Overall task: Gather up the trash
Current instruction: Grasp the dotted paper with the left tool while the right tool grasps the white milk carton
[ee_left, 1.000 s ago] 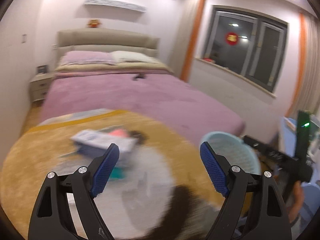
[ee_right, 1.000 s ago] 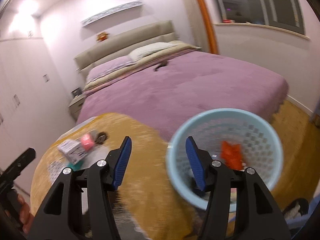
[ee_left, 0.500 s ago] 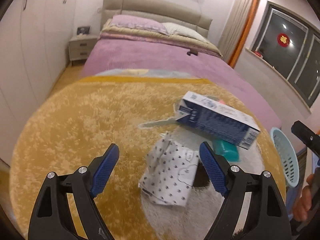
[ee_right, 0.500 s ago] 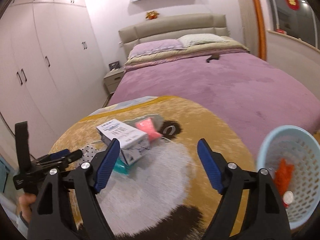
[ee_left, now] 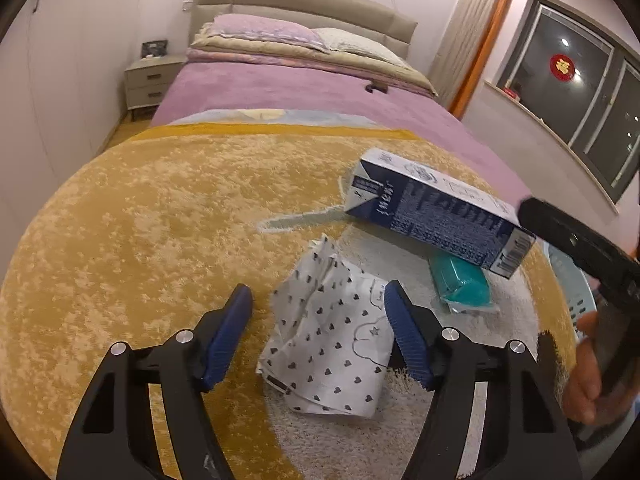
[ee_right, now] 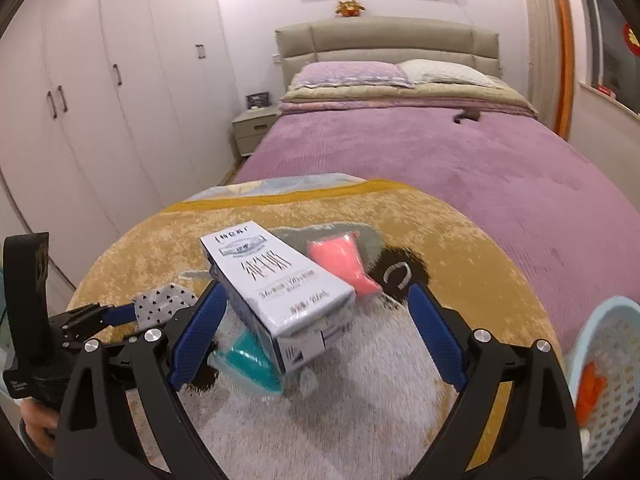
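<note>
A crumpled heart-print wrapper (ee_left: 328, 340) lies on the yellow rug (ee_left: 140, 220) between the spread fingers of the left gripper (ee_left: 318, 306), while the right gripper (ee_right: 316, 304), also wide apart, frames a white-and-blue carton (ee_right: 276, 288) beside the blue basket (ee_right: 600, 380).

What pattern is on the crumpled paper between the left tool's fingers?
White with small dark hearts on the crumpled paper; the left wrist view shows it best.

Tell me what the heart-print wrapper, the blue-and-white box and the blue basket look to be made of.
Heart-print wrapper: thin paper or film, judging by its sharp creases; matte.
Blue-and-white box: printed cardboard with crisp folded edges and a slight sheen.
Blue basket: moulded plastic, its wall a regular perforated grid.
</note>
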The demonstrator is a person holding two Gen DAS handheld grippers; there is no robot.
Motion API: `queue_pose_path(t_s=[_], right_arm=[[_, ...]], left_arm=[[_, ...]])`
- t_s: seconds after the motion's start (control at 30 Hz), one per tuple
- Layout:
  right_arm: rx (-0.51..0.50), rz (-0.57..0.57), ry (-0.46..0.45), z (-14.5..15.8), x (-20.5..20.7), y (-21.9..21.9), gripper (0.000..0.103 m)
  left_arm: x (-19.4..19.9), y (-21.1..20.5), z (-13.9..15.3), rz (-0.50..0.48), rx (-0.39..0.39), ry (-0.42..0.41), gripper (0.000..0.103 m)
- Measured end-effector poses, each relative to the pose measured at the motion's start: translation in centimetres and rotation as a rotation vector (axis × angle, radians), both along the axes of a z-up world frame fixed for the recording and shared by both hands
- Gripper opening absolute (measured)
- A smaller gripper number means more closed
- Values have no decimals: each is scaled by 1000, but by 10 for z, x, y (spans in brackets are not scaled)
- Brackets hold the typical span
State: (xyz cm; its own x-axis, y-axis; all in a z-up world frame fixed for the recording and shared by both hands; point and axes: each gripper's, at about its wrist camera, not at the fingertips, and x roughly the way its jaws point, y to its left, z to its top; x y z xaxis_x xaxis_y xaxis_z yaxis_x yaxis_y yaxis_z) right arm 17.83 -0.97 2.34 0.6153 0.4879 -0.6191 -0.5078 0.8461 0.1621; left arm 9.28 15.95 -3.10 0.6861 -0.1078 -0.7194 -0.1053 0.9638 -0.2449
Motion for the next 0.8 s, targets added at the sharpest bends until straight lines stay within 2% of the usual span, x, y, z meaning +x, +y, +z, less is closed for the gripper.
queue_pose_path(t_s=[0.2, 0.3, 0.37, 0.43, 0.63, 0.8], right_arm=[[46, 104, 65, -13, 18, 7, 88], [28, 87, 65, -19, 21, 10, 88], [24, 93, 70, -22, 19, 11, 85], [6, 107, 70, -23, 16, 14, 68], [30, 112, 27, -13, -3, 10, 60], [44, 36, -62, 9, -34, -16, 59]], left_arm=[[-1, -15, 1, -17, 53, -1, 46], [-1, -20, 1, -28, 74, -4, 32], [-1, -22, 1, -40, 80, -10, 19], [-2, -24, 1, -49, 89, -17, 17], [-7, -28, 5, -66, 97, -49, 12], [-13, -28, 5, -76, 86, -68, 11]])
